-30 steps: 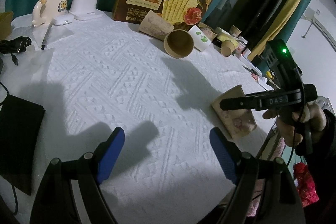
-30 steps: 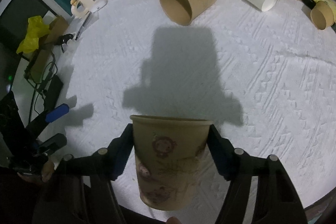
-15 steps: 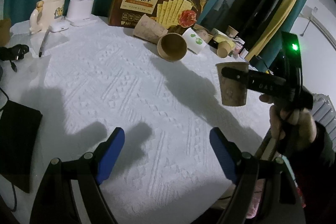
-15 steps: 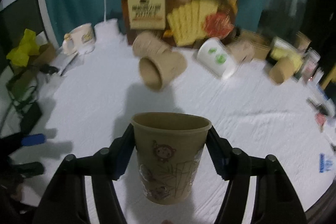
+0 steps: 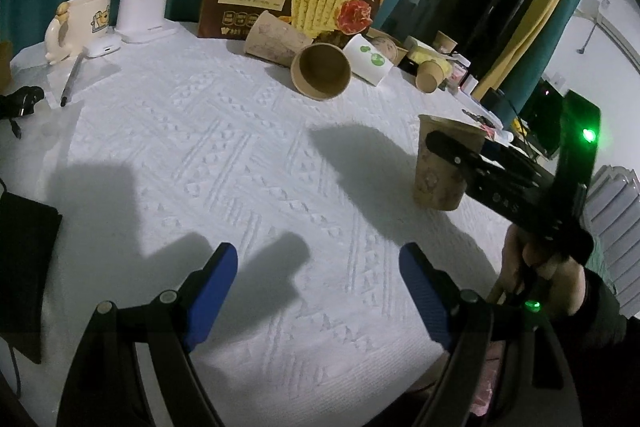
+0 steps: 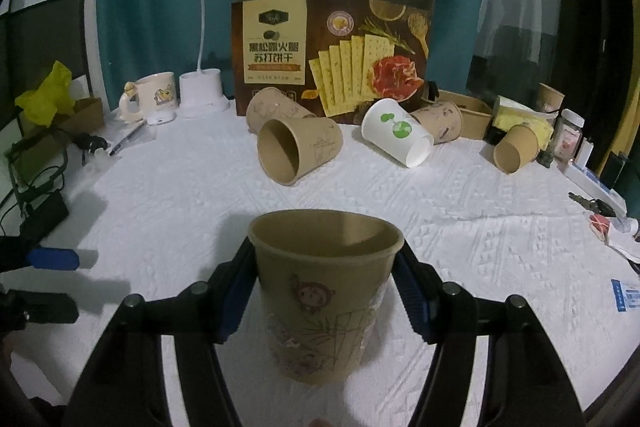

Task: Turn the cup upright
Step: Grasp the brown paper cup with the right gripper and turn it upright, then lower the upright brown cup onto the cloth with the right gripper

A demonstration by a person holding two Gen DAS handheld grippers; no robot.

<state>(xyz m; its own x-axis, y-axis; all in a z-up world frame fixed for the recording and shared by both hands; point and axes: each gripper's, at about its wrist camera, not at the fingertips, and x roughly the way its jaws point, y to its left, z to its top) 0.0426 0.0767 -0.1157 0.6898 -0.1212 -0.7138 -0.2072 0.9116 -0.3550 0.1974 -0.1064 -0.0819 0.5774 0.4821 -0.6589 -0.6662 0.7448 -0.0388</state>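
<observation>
Table [image 5: 248, 155]: bare white cloth ahead of me, room to set things down.
Cup [image 6: 324, 291]: upright, mouth up, base at or just above the cloth; I cannot tell which.
Right claw [image 6: 326, 291]: angled down, pinching the cup's sides to keep it from tipping.
Left claw [image 5: 316, 291]: spread, empty, angled down over the cloth.

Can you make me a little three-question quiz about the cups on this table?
1. True or false: the brown cup in the right gripper stands with its mouth up.
2. Which colour is the cup with green blobs: A white, B red, C black?
3. Fill in: the left gripper holds ____.

Key: 1 true. 2 A. 3 nothing.
</observation>
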